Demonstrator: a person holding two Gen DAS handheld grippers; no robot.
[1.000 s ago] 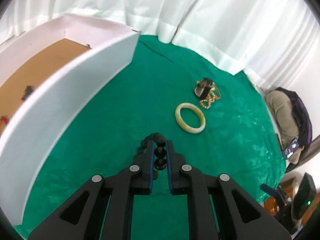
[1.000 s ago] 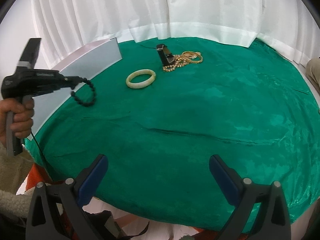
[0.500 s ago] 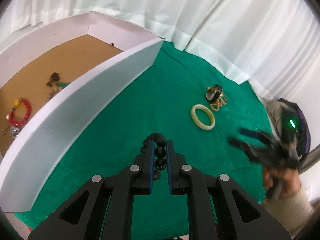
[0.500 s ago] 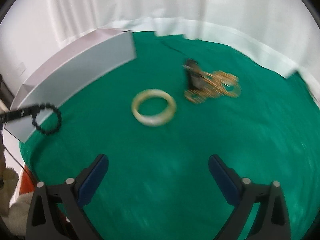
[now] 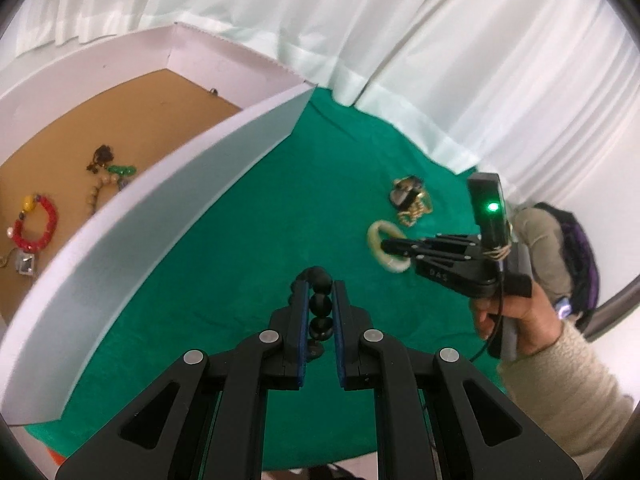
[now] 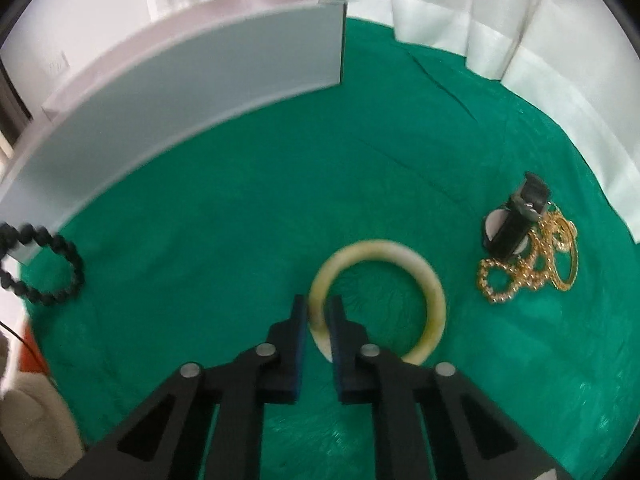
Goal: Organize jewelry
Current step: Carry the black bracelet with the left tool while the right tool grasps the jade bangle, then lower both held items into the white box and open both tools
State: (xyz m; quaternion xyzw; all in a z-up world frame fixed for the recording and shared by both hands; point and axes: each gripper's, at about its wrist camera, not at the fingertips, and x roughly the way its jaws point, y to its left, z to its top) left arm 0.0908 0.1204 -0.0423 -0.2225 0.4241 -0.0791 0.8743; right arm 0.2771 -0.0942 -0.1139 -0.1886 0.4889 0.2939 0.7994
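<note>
My right gripper (image 6: 316, 320) is clamped on the near rim of the pale bangle (image 6: 378, 300), and the white box (image 6: 180, 92) lies far off to its left.

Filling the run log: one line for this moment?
left gripper: shut on black bead bracelet | right gripper: shut on pale bangle

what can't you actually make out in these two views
- Right wrist view: inside of the white box, hidden behind its near wall.
- Left wrist view: pale bangle, partly covered by the right tongs.
- Left wrist view: beaded string in the box, cut off by the wall.
- Right wrist view: black bead bracelet, blurred, cut by the left edge.
</note>
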